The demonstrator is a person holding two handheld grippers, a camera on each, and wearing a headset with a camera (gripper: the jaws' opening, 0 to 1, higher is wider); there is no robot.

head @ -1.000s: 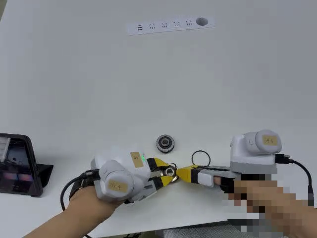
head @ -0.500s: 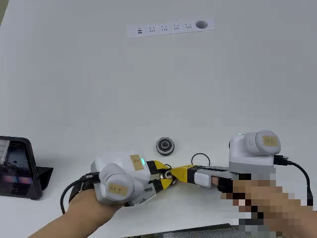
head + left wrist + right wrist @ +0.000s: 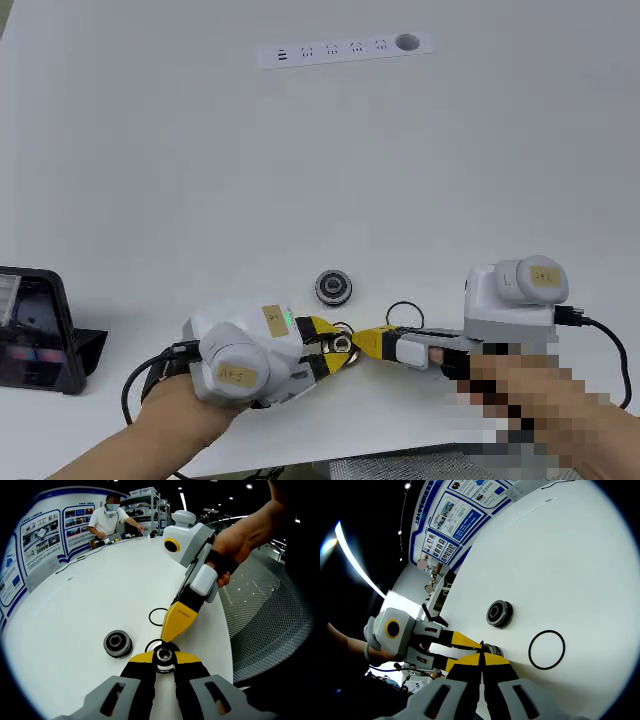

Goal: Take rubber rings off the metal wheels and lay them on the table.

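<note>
Left gripper low at 7 o'clock, level, jaws clamped on wheel. Right gripper faces it from 3 o'clock, jaws together, pinching ring part-lifted off wheel. Both poses unchanged since half-second back. Second wheel on table at 12 o'clock of held wheel. Loose ring flat at 2 o'clock.

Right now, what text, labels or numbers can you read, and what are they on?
Nothing reads clearly.
Left gripper stickers: handwriting too small to read.
Right gripper sticker: too small; the print on its yellow jaw is blurred.
Wall posters: blurred.
</note>
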